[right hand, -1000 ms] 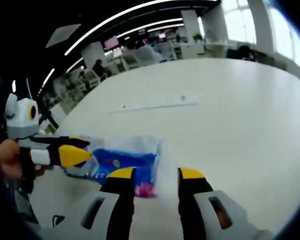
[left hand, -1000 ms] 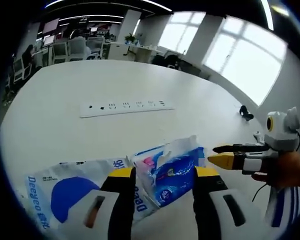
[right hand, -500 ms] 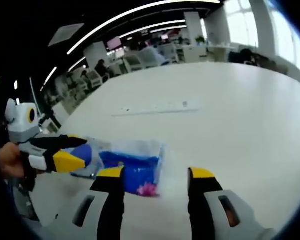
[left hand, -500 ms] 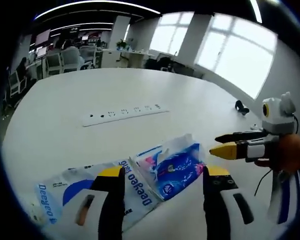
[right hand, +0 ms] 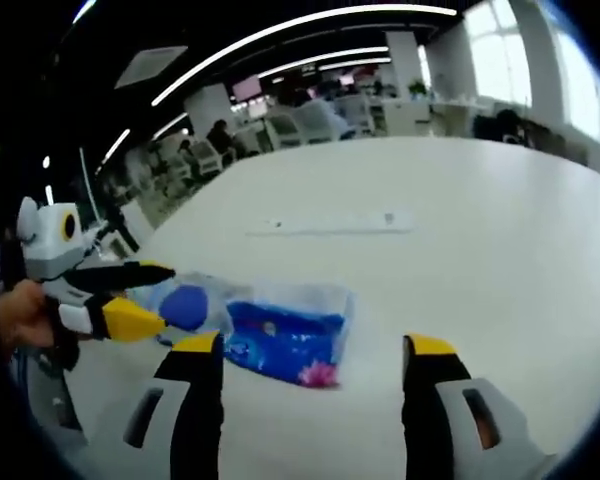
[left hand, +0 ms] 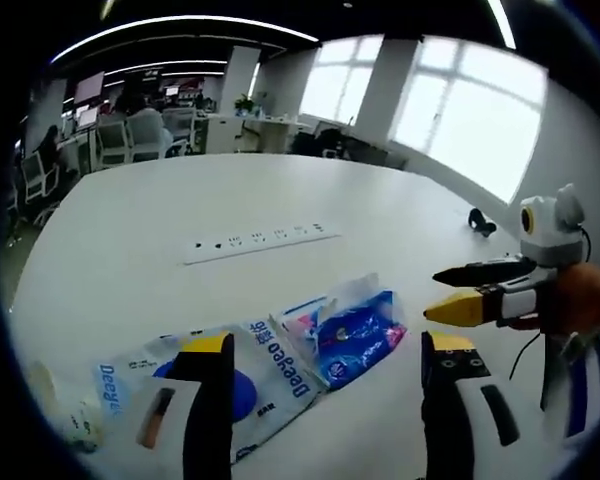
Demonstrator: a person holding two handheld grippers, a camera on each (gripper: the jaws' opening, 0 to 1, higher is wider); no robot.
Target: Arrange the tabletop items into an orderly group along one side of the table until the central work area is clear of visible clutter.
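A blue tissue pack (left hand: 355, 325) lies flat on the white table (left hand: 160, 210), its edge overlapping a white bag with a blue circle (left hand: 242, 372). My left gripper (left hand: 328, 345) is open wide just short of both, holding nothing. In the left gripper view, my right gripper (left hand: 452, 292) comes in from the right, open, tips close to the pack's right end. The right gripper view has the same pack (right hand: 285, 340) ahead of my open right gripper (right hand: 313, 345). There my left gripper (right hand: 158, 298) enters from the left over the bag (right hand: 185, 305).
A long white power strip (left hand: 262, 242) lies across the middle of the table, also seen farther off as the strip (right hand: 330, 222). A small black object (left hand: 483, 222) sits near the right edge. A crumpled whitish item (left hand: 70, 420) lies beside the bag. Office desks and chairs stand beyond.
Both grippers' jaws have spread wider and both cameras have drawn back and up from the blue pack. The pack and bag lie where they were.
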